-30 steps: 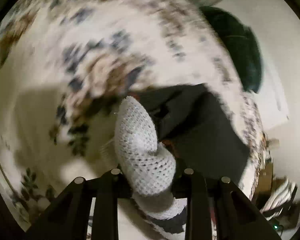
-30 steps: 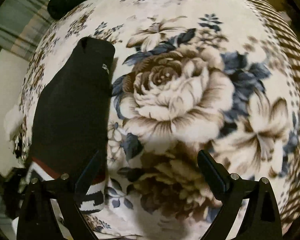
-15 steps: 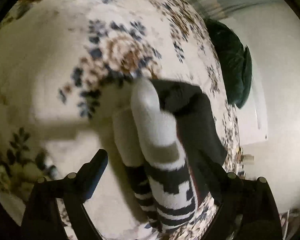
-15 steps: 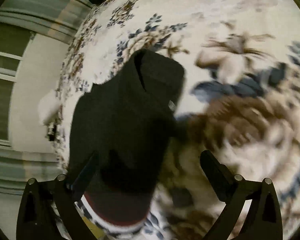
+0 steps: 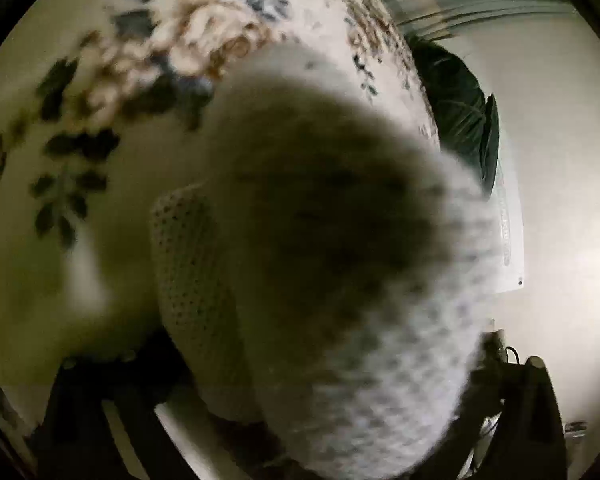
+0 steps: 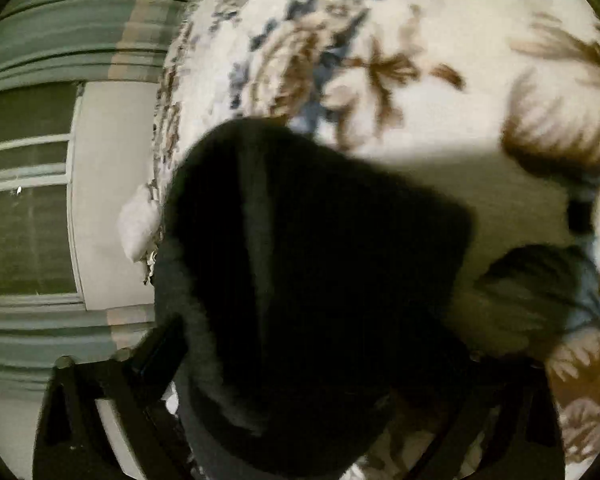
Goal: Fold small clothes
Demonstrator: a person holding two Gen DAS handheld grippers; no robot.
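Note:
A white knitted sock (image 5: 340, 360) fills the left wrist view, blurred and very near the lens, with a second white sock part (image 5: 188, 272) beside it. My left gripper (image 5: 300, 432) stands with its fingers wide apart either side of the sock; the fingertips are hidden. A black sock (image 6: 300, 280) fills the lower middle of the right wrist view on the floral bed cover (image 6: 420, 80). My right gripper (image 6: 300, 400) has its fingers spread either side of the black sock, fingertips hidden by it.
A dark green cushion (image 5: 460, 100) lies at the bed's far edge. A white fluffy item (image 6: 138, 224) sits at the bed's left edge. A window with curtains (image 6: 28, 200) and a wall lie beyond.
Both grippers moved closer to their socks. The white sock now fills the left view; the black sock now fills the right view between the fingers.

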